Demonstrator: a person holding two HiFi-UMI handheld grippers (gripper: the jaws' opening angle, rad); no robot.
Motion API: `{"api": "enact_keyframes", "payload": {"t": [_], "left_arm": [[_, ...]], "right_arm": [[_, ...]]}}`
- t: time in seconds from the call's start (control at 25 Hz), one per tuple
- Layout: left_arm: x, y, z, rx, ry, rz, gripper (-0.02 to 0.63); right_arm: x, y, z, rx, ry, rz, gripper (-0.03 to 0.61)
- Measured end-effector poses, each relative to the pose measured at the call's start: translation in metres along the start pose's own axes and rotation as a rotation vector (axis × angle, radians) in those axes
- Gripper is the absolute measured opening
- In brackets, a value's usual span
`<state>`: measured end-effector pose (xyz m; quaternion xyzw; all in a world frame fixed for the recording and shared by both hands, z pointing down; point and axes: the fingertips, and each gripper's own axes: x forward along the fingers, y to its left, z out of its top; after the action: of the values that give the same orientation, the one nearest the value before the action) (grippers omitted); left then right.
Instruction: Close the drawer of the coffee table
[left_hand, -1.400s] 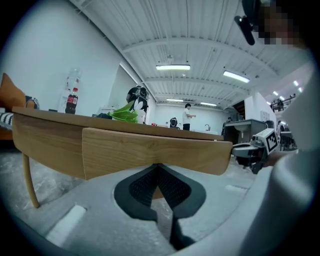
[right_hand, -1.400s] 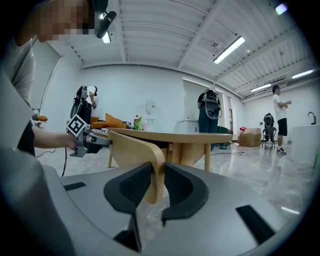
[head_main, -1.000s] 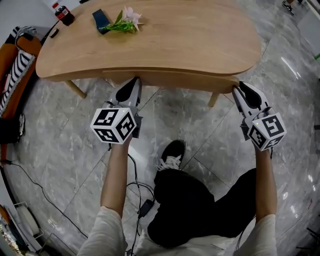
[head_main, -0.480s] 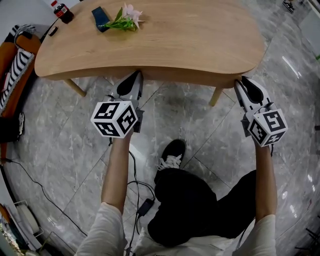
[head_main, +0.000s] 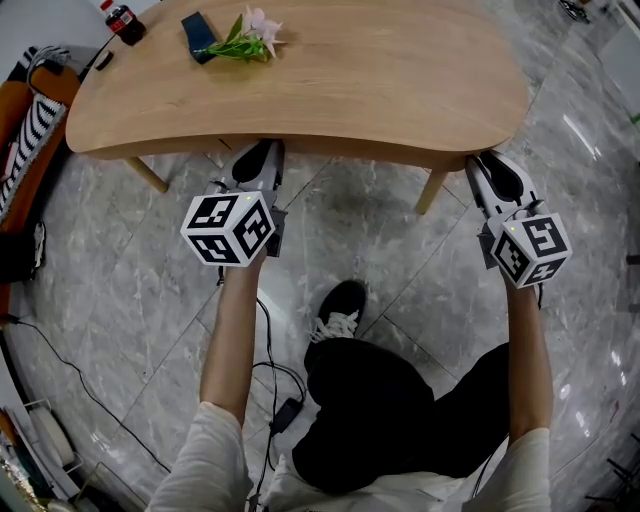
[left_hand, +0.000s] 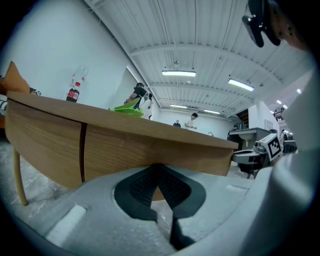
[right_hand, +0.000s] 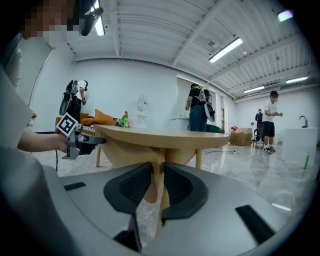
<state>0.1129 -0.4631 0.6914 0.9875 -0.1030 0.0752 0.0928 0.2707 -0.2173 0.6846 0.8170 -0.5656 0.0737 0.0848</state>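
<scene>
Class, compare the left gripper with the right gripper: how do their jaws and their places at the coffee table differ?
The left gripper has jaws that meet at the tips; the right gripper has jaws that stand slightly apart. The left gripper is at the coffee table's long front side; the right gripper is at its right end, near a leg. Both point at the table's edge and hold nothing.

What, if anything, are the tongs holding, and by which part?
Left tongs: nothing, shut, tips against the drawer front. Right tongs: slightly apart at the coffee table edge; whether they grip it cannot be told.
</scene>
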Motion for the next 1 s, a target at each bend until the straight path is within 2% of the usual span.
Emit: {"api": "enact_keyframes", "payload": {"t": [0.48,1.0], "left_arm": [[0.0002,0.0012,0.0001,-0.003,-0.025,0.002,0.009],[0.0064,0.0,0.0031,0.044,0.019,0.03,0.009]], "right_arm": [[0.0011,-0.0012,-0.0004,0.037,-0.03,-0.019,0.091],[0.0008,-0.0064,0.0013,0.037,-0.035,-0.003,0.071]]}}
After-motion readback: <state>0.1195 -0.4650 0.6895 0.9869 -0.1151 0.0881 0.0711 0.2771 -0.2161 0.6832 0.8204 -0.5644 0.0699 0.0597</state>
